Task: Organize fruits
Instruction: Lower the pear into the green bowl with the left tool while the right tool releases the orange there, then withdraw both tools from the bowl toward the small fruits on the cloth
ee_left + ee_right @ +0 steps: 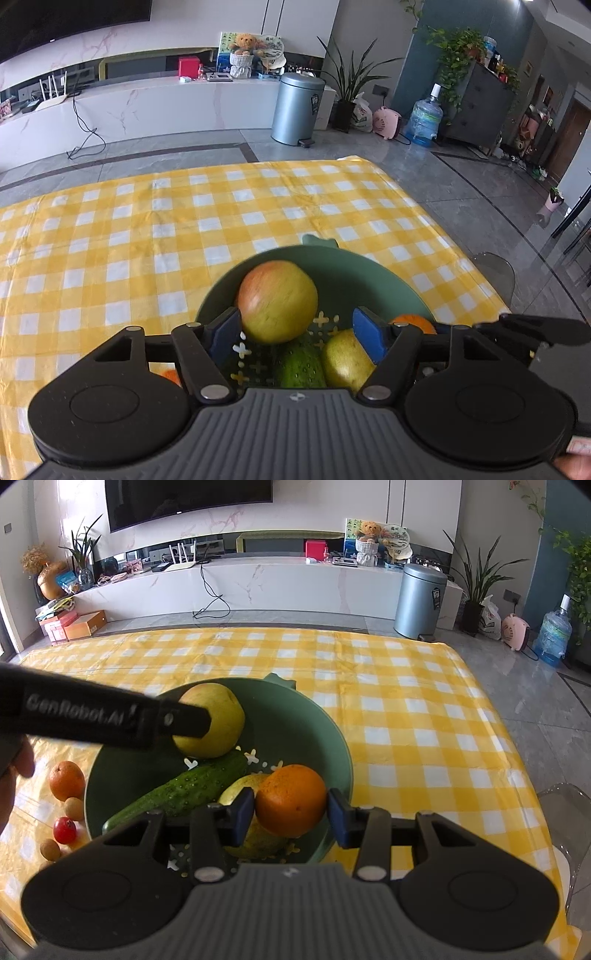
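Fruits sit mostly in the green bowl [325,738] on the yellow-checked surface [406,709].

Right gripper [291,806]: jaws closed on an orange [291,799], one blue pad at each side of it, over the near part of the bowl. Under and beside the orange lies a pale yellow-green pear [240,788]; a cucumber [184,792] lies diagonally across the bowl floor, one end near the pear.

Left gripper [295,334]: jaws spread wide, nothing clamped. Its left pad [225,332] is just beside a large red-yellow apple [277,301] resting in the bowl; the right pad stands clear of the apple, in front of the pear. In the right wrist view this gripper's black finger crosses in front of the apple, so contact cannot be settled there.

Outside the bowl, on the surface to its left: a second orange [67,780], a small red fruit [65,830], and small tan round fruits [74,808] close together. Part of a hand [14,775] shows at the left frame edge.
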{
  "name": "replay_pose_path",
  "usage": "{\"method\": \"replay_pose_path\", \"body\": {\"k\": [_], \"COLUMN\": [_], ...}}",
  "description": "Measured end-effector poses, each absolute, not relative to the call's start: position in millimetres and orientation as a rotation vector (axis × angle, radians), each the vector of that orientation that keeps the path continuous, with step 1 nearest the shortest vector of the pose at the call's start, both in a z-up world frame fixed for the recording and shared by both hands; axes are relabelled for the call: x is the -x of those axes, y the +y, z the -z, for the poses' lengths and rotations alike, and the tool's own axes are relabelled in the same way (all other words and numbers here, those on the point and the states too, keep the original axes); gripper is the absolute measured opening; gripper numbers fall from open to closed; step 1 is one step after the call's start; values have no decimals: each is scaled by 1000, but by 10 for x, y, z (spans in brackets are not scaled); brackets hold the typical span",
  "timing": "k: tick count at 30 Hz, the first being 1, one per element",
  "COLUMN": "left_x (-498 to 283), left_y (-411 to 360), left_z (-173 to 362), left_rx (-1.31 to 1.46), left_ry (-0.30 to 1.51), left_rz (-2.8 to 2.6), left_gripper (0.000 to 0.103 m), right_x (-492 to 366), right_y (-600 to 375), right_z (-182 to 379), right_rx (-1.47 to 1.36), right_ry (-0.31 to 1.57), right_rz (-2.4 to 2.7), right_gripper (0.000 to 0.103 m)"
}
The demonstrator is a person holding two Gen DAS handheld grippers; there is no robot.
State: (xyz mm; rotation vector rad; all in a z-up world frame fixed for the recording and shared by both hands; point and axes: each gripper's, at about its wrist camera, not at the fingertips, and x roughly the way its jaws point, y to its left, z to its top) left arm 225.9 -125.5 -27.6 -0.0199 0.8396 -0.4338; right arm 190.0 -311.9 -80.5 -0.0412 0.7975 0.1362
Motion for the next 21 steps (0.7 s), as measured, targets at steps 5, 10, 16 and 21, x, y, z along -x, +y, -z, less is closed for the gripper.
{"method": "replay_pose_path", "body": {"k": [5, 10, 16, 21], "left_x": [-2184, -2068, -1911, -1705], "left_y": [-1196, -1139, -1024, -902], "left_z": [271, 201, 101, -12], "left_rx": [20, -35, -100, -151], "left_ry": [861, 857, 852, 829], "left_rz": [424, 406, 372, 336], "left_gripper": [81, 81, 81, 81], "right_x": [-1895, -1846, -1732, -1540], "right_y": [-3067, -3021, -2980, -2933], "right_z": [790, 705, 575, 461], "right_rx": [64, 77, 76, 18], "right_ry": [802, 765, 732, 697], "right_rz": [-129, -110, -112, -125], "right_gripper": [43, 63, 64, 64]}}
